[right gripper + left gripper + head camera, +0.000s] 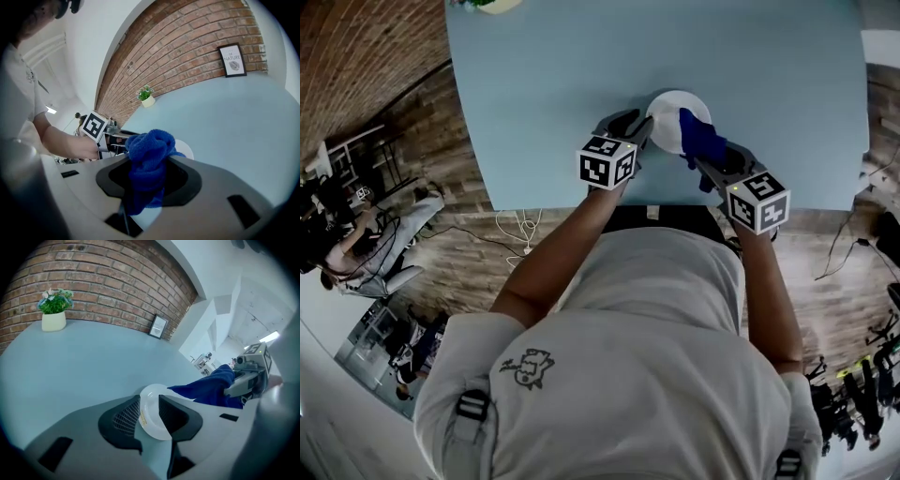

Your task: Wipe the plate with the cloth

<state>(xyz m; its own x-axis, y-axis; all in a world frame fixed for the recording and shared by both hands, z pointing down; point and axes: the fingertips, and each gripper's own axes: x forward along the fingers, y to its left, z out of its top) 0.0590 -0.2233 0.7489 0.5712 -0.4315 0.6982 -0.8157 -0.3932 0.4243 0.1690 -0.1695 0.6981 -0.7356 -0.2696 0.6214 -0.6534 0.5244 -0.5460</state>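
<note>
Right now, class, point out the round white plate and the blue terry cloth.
Round white plate [666, 116]: head view, bare left part.
Blue terry cloth [149, 157]: right gripper view, bunched middle.

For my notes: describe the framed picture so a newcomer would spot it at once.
Start at the brick wall behind the pale blue table. At the table's far edge, against those bricks, stands the framed picture. It is the only flat, black-framed thing there; its one neighbour along the wall is a cream pot holding a green plant.
</note>
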